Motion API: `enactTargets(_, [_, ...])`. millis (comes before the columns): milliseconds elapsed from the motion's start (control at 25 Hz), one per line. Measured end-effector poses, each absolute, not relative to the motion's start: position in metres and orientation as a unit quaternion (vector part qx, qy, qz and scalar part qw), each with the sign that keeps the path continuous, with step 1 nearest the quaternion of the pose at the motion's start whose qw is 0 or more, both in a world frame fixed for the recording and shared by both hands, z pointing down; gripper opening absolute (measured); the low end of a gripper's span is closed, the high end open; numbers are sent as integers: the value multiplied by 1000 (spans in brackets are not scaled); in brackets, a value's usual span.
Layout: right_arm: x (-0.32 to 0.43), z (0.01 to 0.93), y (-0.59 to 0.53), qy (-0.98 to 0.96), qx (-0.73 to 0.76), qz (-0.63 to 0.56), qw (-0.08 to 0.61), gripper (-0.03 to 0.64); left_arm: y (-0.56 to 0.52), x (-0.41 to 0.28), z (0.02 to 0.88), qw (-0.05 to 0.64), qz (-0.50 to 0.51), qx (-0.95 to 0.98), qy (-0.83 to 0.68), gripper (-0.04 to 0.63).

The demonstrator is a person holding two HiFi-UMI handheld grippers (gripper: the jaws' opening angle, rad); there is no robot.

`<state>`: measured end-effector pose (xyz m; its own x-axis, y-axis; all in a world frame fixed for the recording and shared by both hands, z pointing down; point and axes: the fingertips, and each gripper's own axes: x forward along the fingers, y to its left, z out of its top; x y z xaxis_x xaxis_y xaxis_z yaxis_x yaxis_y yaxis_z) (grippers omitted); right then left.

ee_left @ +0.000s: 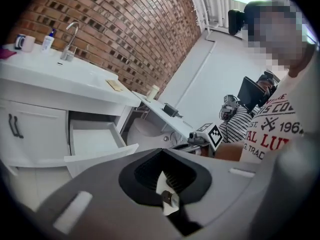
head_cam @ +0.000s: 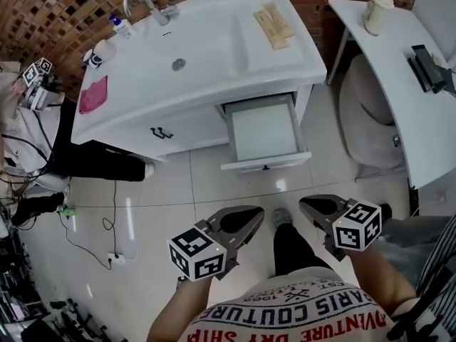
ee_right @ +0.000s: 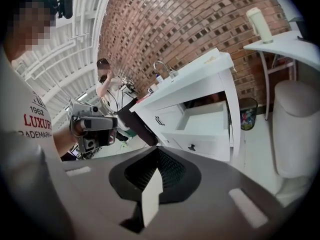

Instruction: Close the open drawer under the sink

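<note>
The white sink cabinet [head_cam: 214, 63] stands ahead of me, its drawer [head_cam: 263, 130] pulled out and showing an empty white inside. The drawer's front panel [head_cam: 265, 164] carries a small dark handle. Both grippers hover over the tiled floor, well short of the drawer and touching nothing. My left gripper [head_cam: 251, 218] is shut and empty; my right gripper [head_cam: 308, 205] is shut and empty too. The left gripper view has the drawer [ee_left: 95, 139] at left beyond the gripper [ee_left: 161, 150]. In the right gripper view the drawer [ee_right: 205, 124] lies ahead of the gripper [ee_right: 157, 148].
Right of the drawer stands a white round seat [head_cam: 374, 112], with a white table [head_cam: 399, 70] holding a cup [head_cam: 377, 11] above it. A shut cabinet door [head_cam: 162, 132] is left of the drawer. Cables [head_cam: 107, 223] trail over the floor at left. A bin [ee_right: 247, 111] stands beside the cabinet.
</note>
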<state>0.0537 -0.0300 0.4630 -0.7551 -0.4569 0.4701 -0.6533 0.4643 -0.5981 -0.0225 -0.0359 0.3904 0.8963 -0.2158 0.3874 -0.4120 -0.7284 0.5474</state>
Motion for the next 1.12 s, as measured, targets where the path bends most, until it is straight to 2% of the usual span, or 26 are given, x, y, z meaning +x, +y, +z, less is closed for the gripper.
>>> enactTargets(600, [71, 611, -107, -786, 386, 452, 171, 6, -89, -28, 461, 382, 179, 890, -175, -17])
enactTargets(1120, [70, 638, -145, -769, 381, 476, 193, 6, -140, -25, 475, 404, 173, 881, -176, -18])
